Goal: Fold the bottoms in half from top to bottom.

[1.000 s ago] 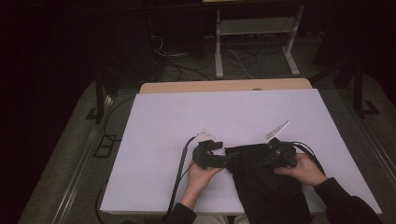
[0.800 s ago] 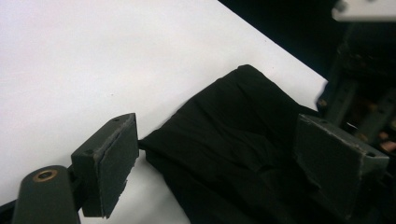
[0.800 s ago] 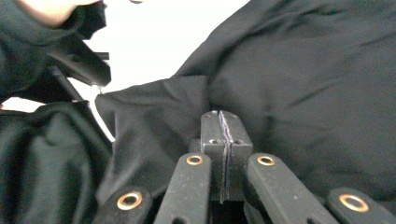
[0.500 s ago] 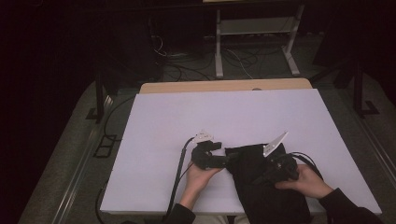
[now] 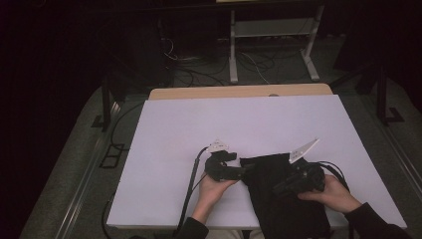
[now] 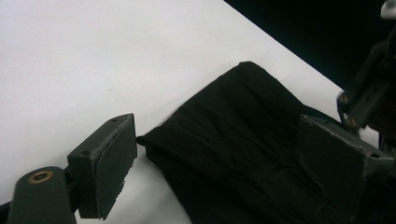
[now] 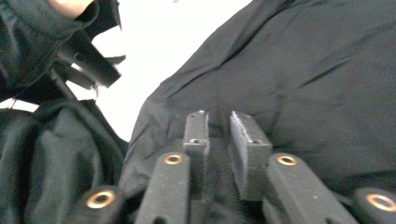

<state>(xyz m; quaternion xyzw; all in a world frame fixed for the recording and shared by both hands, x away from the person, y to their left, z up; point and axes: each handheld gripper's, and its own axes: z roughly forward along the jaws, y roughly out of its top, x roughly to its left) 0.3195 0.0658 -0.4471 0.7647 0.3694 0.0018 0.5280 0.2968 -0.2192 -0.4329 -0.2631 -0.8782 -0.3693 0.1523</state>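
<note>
Cloth (image 5: pixel 283 199) is the landmark here: a black piece lying on the white bench (image 5: pixel 239 124), at its near edge, with part of it hanging over that edge toward us.

We hold the left hand-held gripper (image 5: pixel 244 172) at the cloth's left edge. In the left gripper view its jaws stand wide, one pad (image 6: pixel 109 165) over bare bench just beside the cloth's corner (image 6: pixel 233 154), the other over the fabric; neither presses on it, so it grips nothing.

We hold the right hand-held gripper (image 5: pixel 278 189) on top of the cloth, right of its middle. In the right gripper view its jaws (image 7: pixel 224 126) stand a narrow gap apart and have just been opening. Fabric lies right under them, but we see no fold pinched between the pads.

We judge the folding partly done: the cloth looks doubled over and fairly tidy. Smoothing, or another fold, seems left, with both grippers free to take a fresh hold.
</note>
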